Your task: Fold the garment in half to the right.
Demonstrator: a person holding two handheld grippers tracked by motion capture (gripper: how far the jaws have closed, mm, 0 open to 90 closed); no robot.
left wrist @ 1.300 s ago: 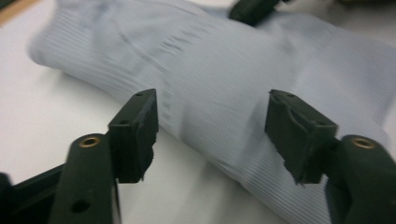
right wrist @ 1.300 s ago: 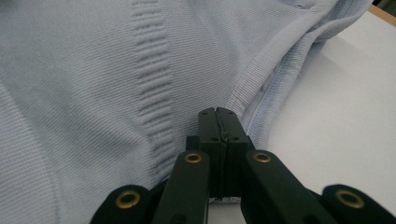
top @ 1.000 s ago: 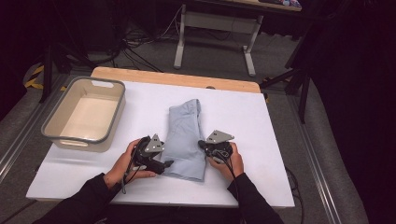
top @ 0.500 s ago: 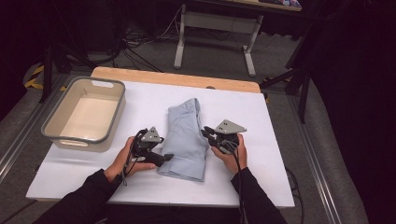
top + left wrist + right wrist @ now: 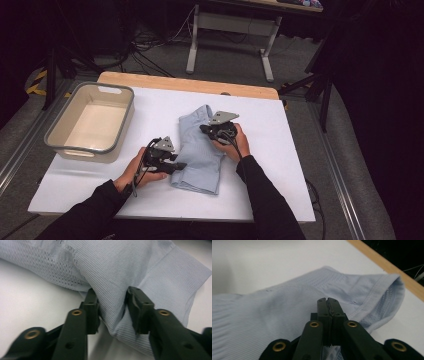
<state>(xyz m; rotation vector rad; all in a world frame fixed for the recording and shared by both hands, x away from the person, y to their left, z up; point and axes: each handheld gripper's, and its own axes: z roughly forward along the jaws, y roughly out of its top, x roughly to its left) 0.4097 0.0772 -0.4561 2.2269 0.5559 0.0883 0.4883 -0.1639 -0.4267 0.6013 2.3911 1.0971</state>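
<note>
Folded light-blue shirt [image 5: 202, 150] lying mid-table on the white table [image 5: 280, 165], near edge toward the person, collar end toward the far wooden strip.

Nearest, at the shirt's left edge: left claw [image 5: 112, 312], jaws just closing, now pinching a ridge of ribbed fabric between the pads; seen from above as left claw [image 5: 175, 165] low against the cloth. Best kept low and steady there, with only the top layers caught and no pull before the other side is secured, lest the fold slide apart.

Farther along, over the shirt's upper right part: right claw [image 5: 328, 302], jaws pressed together with nothing visible between them, tips hanging just above the fabric; from above, right claw [image 5: 207, 129] near the collar end. Worth opening before lowering, then taking the edge level with the left claw's hold, so both sides lift evenly.

Beyond and left of the shirt: empty grey tub [image 5: 65, 145], well apart from it, a likely destination; a flat, two-sided lift advisable to keep the fold intact on the way over.
</note>
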